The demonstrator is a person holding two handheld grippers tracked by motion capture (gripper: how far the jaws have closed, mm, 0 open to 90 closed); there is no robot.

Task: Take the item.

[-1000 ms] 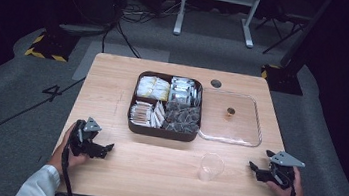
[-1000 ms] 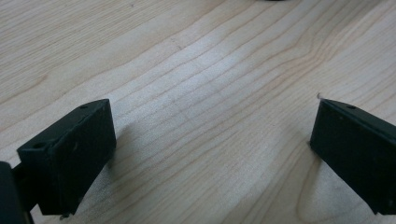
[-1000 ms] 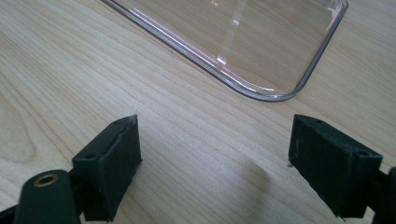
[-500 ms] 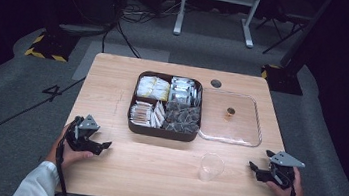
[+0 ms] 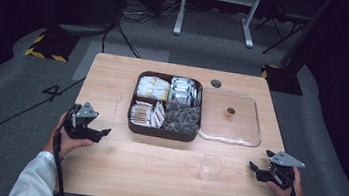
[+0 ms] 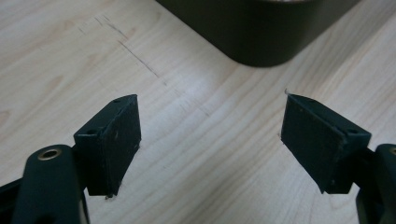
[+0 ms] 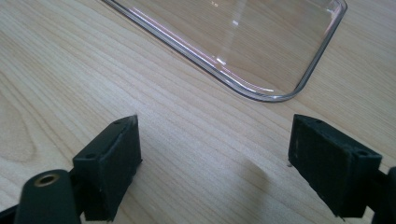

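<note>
Hovering left tongs [image 5: 100, 132]: held in the person's left hand [image 5: 69, 138] above the near left part of the desk [image 5: 114, 78], tips aimed toward the dark tray [image 5: 162, 131]
Left tongs, opening: jaws stand well apart with only bare wood between them; they have just been closing a little, with nothing caught in the gap
Left tongs, contact: the black pads [image 6: 116, 140] touch nothing; in the left gripper view the light desk runs under them and a rounded corner of the dark tray lies ahead, apart from both pads
Right tongs [image 5: 256, 169]: held in the person's right hand [image 5: 284, 189] low at the near right edge of the desk, tips pointing toward the middle
Right tongs, opening: jaws wide apart, nothing between them but wood grain
Right tongs, contact: whether the pads [image 7: 109, 161] rest on the desk or hang just above it cannot be told; they touch no object
Dark tray: sits mid-desk, split into compartments packed with sachets and packets, yellowish ones at the far left, dark ones at the near right
Clear lid [image 5: 233, 119]: lies flat on the desk just beside the tray's right side, a small brown knob at its centre; its rounded corner lies ahead of the right tongs in the right gripper view
Clear cup [image 5: 210, 167]: stands on the desk near the front edge, between the two tongs and nearer the right one, apart from both
</note>
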